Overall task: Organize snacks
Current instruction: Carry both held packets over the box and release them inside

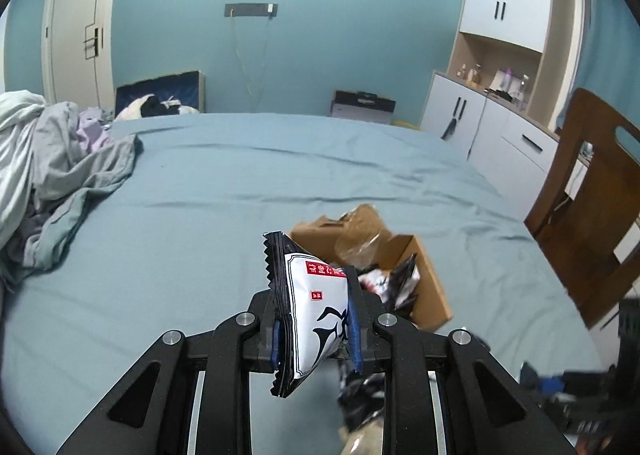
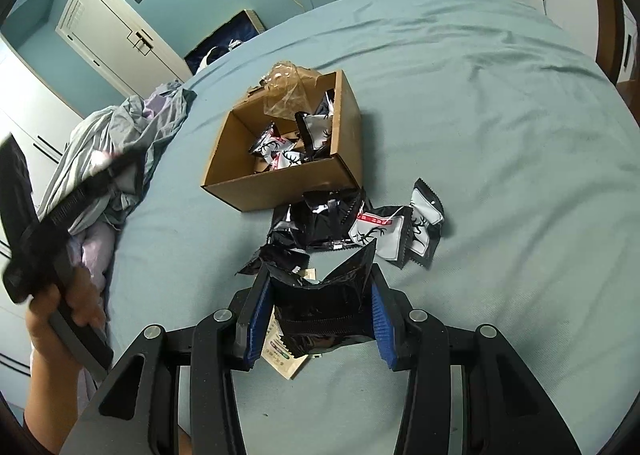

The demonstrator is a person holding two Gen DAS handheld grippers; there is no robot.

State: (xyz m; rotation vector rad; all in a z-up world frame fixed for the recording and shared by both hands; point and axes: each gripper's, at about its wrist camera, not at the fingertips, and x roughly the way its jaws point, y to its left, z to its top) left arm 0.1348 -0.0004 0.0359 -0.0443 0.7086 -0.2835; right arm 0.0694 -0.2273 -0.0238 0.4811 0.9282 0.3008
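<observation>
On the wrinkled blue-green bedsheet (image 2: 480, 103), at twelve o'clock from the right gripper (image 2: 316, 317): an open brown cardboard box (image 2: 276, 185) already holding several black-and-white foil snack sachets (image 2: 280, 153), with a crumpled clear plastic wrapper (image 2: 286, 93) at its far rim. Just beside the box's near wall, toward five o'clock, a loose heap of matching sachets (image 2: 360, 225).

Right gripper: pinching a crinkled black foil sachet (image 2: 320, 307) across its width. Left gripper (image 1: 314, 329): clamped on a white-and-black sachet with red label (image 1: 316, 303), held upright above the sheet, box at one o'clock.

Likely handling: very light, soft, crackly, slippery foil; contents probably crushable. Best taken across the flat middle or by a crimped end seam, gently.

Soft, yielding mattress, so poor support for pressing down. Around it: rumpled grey bedding (image 1: 60, 159) at nine o'clock, teal walls, white cabinets (image 1: 480, 123), brown wooden chair (image 1: 592, 199) at three o'clock.
</observation>
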